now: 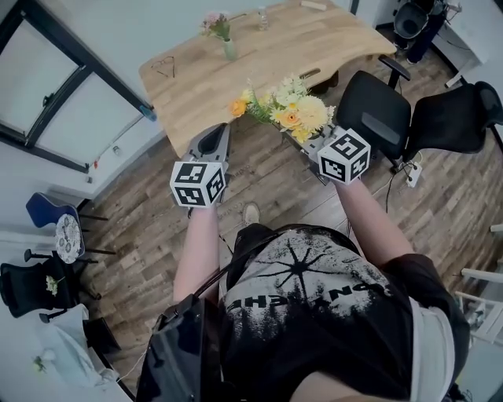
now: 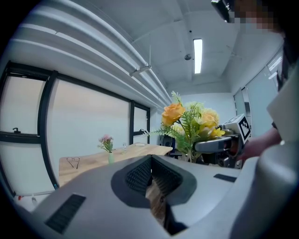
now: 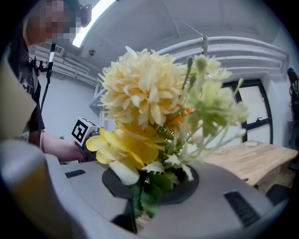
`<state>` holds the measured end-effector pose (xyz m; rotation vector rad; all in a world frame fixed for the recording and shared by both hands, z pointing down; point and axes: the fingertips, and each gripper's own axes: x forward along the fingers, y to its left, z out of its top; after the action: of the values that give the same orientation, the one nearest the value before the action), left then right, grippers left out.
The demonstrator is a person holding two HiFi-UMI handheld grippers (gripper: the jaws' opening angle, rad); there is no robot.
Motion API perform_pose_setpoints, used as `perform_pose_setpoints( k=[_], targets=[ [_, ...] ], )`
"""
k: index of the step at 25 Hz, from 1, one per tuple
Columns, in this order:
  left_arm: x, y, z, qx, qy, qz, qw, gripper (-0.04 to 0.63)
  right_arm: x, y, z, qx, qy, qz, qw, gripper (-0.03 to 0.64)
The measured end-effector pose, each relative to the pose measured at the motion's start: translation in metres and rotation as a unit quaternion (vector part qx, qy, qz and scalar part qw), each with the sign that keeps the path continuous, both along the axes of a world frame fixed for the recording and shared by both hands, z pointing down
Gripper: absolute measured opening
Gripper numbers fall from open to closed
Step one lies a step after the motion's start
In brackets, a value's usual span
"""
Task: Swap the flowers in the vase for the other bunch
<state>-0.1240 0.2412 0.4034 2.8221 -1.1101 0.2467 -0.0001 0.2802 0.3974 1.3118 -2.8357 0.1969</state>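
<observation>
A bunch of yellow and orange flowers point(image 1: 291, 108) stands in my right gripper point(image 1: 305, 140), which is shut on its stems; the blooms fill the right gripper view point(image 3: 140, 102) and hide the jaws point(image 3: 140, 203). My left gripper point(image 1: 212, 143) is held level beside it, shut and empty point(image 2: 152, 176). In the left gripper view the bunch point(image 2: 187, 119) rises to the right. On the wooden table point(image 1: 314, 43) ahead, a small pale green vase point(image 1: 229, 50) holds pink flowers point(image 1: 214, 23). The vase point(image 2: 110, 158) is well beyond both grippers.
A pair of glasses point(image 1: 163, 67) and a small bottle point(image 1: 262, 17) lie on the table. Two black office chairs point(image 1: 373, 106) point(image 1: 456, 118) stand at its right end. A window wall runs along the left, with a blue chair point(image 1: 47, 210) near it.
</observation>
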Motion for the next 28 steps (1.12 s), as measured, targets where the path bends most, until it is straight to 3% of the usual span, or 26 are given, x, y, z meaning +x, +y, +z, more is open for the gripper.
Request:
perform_pose_setpoints(
  k=[14,28],
  targets=[
    [0.011,-0.022,0.008,-0.004,0.007,0.004,1.0000,0.014,0.015,-0.021,0.004,0.002,-0.001,0.013,1.000,0.081],
    [0.015,-0.119,0.019,-0.027,0.006,0.009,0.9996,0.014,0.026,-0.118,0.012,-0.015,-0.007,0.033,0.999,0.081]
  ],
)
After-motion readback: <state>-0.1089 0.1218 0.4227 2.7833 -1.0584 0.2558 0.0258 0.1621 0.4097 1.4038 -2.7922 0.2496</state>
